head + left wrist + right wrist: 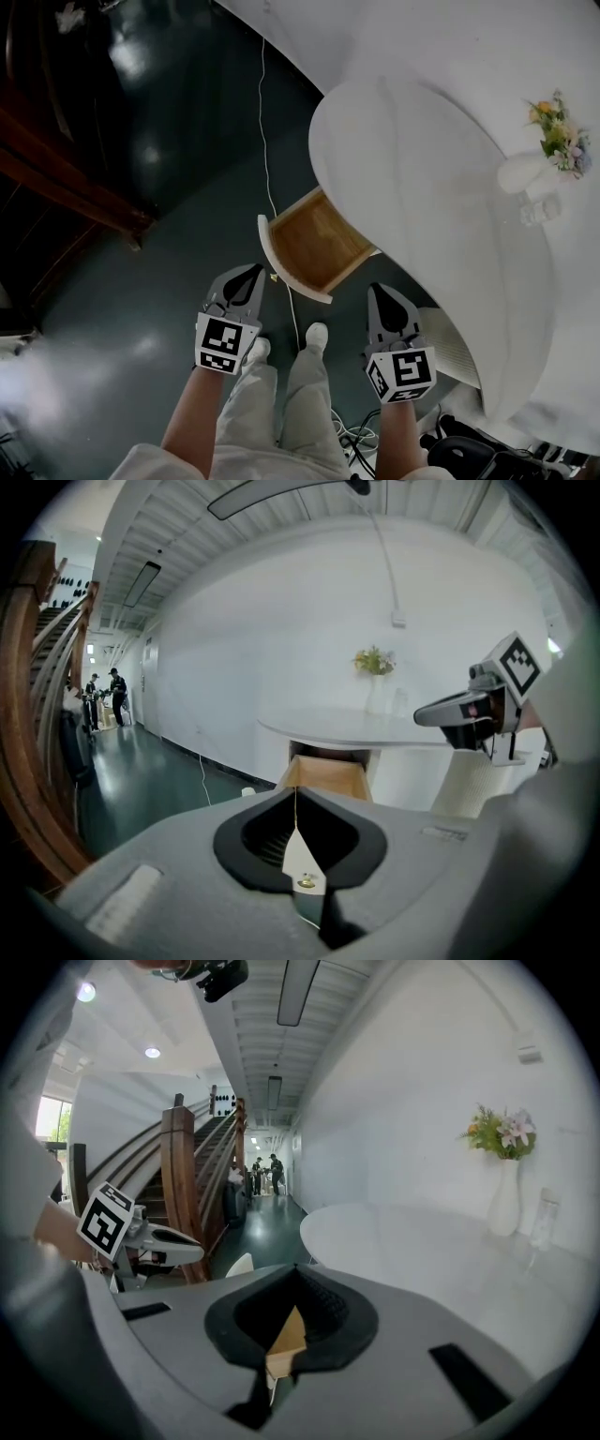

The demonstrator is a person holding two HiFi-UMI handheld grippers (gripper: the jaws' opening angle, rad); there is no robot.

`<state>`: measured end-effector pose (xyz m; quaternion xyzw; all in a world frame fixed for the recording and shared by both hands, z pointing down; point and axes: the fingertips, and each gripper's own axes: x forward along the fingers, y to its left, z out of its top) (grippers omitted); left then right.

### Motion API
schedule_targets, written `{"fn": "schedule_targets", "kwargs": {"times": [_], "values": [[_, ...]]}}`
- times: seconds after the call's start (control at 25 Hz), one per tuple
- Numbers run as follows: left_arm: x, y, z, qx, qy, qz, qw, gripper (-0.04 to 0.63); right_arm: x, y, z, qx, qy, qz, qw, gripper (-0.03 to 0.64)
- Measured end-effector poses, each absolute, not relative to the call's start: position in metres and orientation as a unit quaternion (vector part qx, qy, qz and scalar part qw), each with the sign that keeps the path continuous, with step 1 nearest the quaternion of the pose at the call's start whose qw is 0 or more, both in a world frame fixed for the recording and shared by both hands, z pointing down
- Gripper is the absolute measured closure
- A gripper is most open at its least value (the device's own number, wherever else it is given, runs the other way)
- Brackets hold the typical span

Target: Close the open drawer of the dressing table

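Observation:
The white dressing table [422,169] has its wooden drawer [314,242] pulled out toward me, the curved white front [281,272] facing my feet. My left gripper [253,270] hovers just left of the drawer front, jaws together and empty. My right gripper [378,289] hangs to the right of the drawer, near the table's edge, also shut on nothing. In the left gripper view the drawer [325,775] shows straight ahead past the closed left gripper [296,791]. In the right gripper view the right gripper [294,1267] points over the tabletop [422,1241].
A vase of flowers [553,155] and a small glass [539,211] stand on the tabletop. A thin white cable [267,141] runs along the dark green floor. A wooden staircase [66,178] is to the left. Tangled cables [356,436] lie by my feet.

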<state>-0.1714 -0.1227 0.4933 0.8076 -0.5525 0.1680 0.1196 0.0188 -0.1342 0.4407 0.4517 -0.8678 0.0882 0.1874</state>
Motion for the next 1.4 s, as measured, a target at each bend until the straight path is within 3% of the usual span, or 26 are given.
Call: {"fn": "schedule_targets", "kwargs": {"times": [1.4], "values": [[-0.135, -0.123, 0.636, 0.855, -0.460, 0.189, 0.148, 0.577, 0.010, -0.117, 0.539, 0.508, -0.836, 0.115, 0.172, 0.618]]}}
